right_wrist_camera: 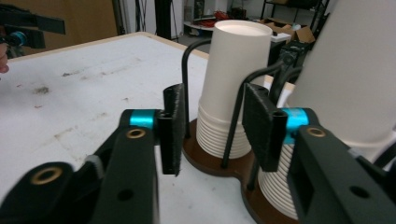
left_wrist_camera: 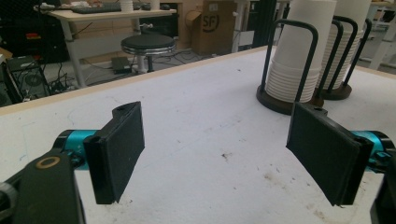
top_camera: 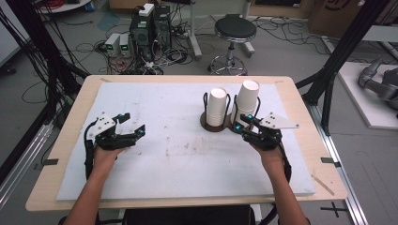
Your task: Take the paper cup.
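Two stacks of white paper cups stand upside down in a dark double wire holder (top_camera: 212, 126) on the white mat. The shorter stack (top_camera: 217, 106) is on the left, the taller stack (top_camera: 247, 96) on the right. My right gripper (top_camera: 244, 122) sits at the near foot of the taller stack, open, with nothing pressed between its pads. In the right gripper view its jaws (right_wrist_camera: 217, 130) frame the shorter stack (right_wrist_camera: 233, 84) and a wire loop, while the taller stack (right_wrist_camera: 355, 70) rises to their right. My left gripper (top_camera: 134, 123) rests open on the mat at the left (left_wrist_camera: 215, 154), empty.
The white mat (top_camera: 178, 154) covers most of the wooden table (top_camera: 61, 187). Stains mark its middle. Beyond the far edge are a black stool (top_camera: 234, 30), computer boxes (top_camera: 149, 28) and cables on the floor. Black frame posts (top_camera: 335, 61) stand at the right.
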A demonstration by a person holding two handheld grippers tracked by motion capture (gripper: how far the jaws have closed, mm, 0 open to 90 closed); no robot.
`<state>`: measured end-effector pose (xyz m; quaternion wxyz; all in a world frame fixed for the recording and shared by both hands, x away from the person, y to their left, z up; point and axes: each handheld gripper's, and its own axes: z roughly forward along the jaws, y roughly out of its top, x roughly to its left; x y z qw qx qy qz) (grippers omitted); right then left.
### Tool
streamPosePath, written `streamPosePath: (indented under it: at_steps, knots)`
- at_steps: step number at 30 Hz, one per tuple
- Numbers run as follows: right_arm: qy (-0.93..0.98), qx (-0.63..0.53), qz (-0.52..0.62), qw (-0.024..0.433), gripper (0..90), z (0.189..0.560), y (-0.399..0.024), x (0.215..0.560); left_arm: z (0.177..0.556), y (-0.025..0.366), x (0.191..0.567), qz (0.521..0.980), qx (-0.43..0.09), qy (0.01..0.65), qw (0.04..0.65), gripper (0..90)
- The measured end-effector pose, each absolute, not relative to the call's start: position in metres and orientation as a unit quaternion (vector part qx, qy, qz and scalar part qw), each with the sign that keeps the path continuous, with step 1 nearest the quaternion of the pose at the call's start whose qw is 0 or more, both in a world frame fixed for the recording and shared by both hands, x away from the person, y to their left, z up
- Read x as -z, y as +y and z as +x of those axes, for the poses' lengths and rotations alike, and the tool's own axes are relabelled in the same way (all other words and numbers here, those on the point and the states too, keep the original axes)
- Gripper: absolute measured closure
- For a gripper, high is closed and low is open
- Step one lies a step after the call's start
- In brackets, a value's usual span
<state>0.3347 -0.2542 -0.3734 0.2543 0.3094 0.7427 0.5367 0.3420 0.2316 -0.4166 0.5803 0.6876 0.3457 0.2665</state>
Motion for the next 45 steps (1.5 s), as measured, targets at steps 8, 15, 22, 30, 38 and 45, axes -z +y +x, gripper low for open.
streamPosePath:
  at_steps: [8, 15, 22, 30, 38, 45]
  knots:
    - [0.741, -0.524, 0.311, 0.282, 88.4, 0.344, -0.232, 0.374, 0.342, 0.231, 0.417, 0.689, -0.264, 0.346, 0.579, 19.1]
    - [0.734, -0.519, 0.319, 0.300, 90.0, 0.352, -0.222, 0.379, 0.343, 0.231, 0.417, 0.692, -0.265, 0.344, 0.577, 19.1]
    - [0.730, -0.518, 0.336, 0.294, 90.0, 0.360, -0.216, 0.385, 0.343, 0.230, 0.418, 0.693, -0.262, 0.344, 0.577, 19.1]
    - [0.733, -0.508, 0.355, 0.281, 90.0, 0.370, -0.202, 0.399, 0.343, 0.230, 0.418, 0.694, -0.261, 0.343, 0.577, 19.1]
    - [0.739, -0.494, 0.370, 0.269, 90.0, 0.378, -0.189, 0.415, 0.343, 0.230, 0.418, 0.693, -0.259, 0.344, 0.578, 19.1]
    - [0.748, -0.478, 0.382, 0.257, 90.0, 0.383, -0.183, 0.428, 0.343, 0.229, 0.419, 0.694, -0.258, 0.344, 0.577, 19.1]
